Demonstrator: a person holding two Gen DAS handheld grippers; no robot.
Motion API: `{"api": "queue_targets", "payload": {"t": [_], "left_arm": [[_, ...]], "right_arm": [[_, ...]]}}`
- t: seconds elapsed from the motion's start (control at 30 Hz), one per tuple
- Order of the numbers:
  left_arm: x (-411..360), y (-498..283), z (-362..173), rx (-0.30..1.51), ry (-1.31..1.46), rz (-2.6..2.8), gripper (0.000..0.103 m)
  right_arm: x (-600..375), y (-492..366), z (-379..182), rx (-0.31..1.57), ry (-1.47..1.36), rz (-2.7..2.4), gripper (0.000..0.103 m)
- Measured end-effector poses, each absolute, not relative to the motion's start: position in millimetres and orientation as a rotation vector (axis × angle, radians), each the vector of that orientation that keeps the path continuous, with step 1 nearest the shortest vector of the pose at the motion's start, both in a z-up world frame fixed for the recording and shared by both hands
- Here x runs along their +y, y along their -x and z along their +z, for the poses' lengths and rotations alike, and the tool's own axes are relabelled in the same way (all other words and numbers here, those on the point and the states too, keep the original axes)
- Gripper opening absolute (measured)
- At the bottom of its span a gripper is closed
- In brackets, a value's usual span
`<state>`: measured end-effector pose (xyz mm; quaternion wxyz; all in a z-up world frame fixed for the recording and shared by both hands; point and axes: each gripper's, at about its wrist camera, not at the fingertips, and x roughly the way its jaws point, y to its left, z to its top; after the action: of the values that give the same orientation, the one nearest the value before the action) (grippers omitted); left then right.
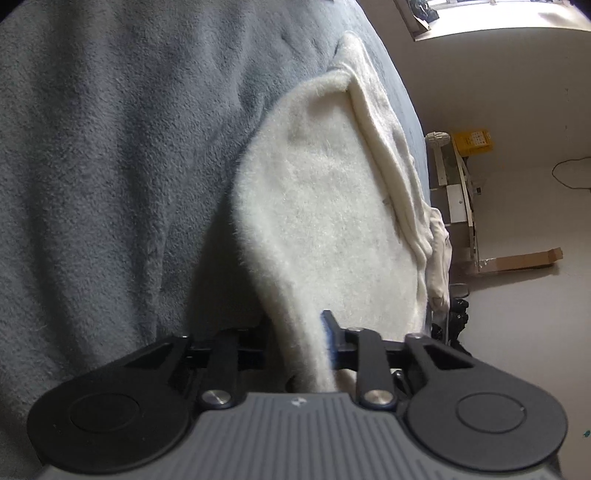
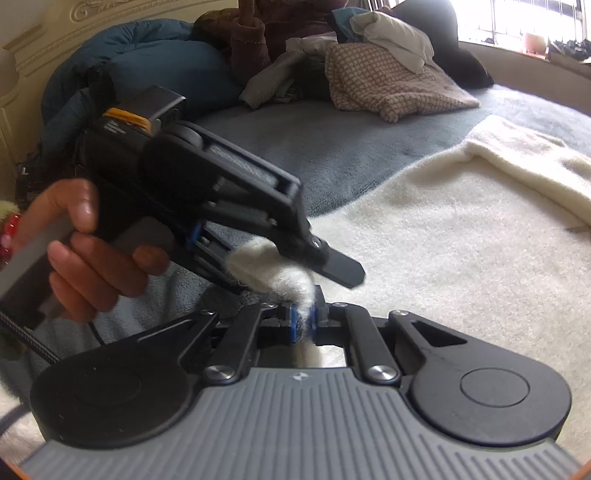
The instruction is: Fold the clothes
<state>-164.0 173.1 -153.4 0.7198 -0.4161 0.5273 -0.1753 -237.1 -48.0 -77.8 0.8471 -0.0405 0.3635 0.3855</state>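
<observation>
Right gripper (image 2: 303,321) and left gripper (image 2: 295,266) both pinching cream garment (image 2: 443,258) edge

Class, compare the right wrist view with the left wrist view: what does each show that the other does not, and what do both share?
Only the right wrist view shows the person's hand, the left gripper from outside, and the clothes pile. Only the left wrist view shows the floor and a cardboard box. Both show the white fuzzy garment on the grey blanket.

A bed under a grey fleece blanket (image 2: 332,147) fills the room, its cream carved headboard (image 2: 55,33) far left. Daylight floods a barred window (image 2: 517,18) far right. Plain pale walls (image 1: 517,92) stand beyond.
</observation>
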Motion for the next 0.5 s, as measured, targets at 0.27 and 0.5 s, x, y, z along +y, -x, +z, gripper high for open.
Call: {"api": "queue_targets", "payload": {"t": [0.27,0.5], "left_arm": [[151,168,-151,1.172,0.697,-0.361,0.009],[142,170,-150,1.151,0.644,-0.361,0.009]], "right_arm": [[-146,215,-55,1.018,-0.318,0.746,0.042],[-329,179,-39,1.183,-0.394,0.017,0.058]]}}
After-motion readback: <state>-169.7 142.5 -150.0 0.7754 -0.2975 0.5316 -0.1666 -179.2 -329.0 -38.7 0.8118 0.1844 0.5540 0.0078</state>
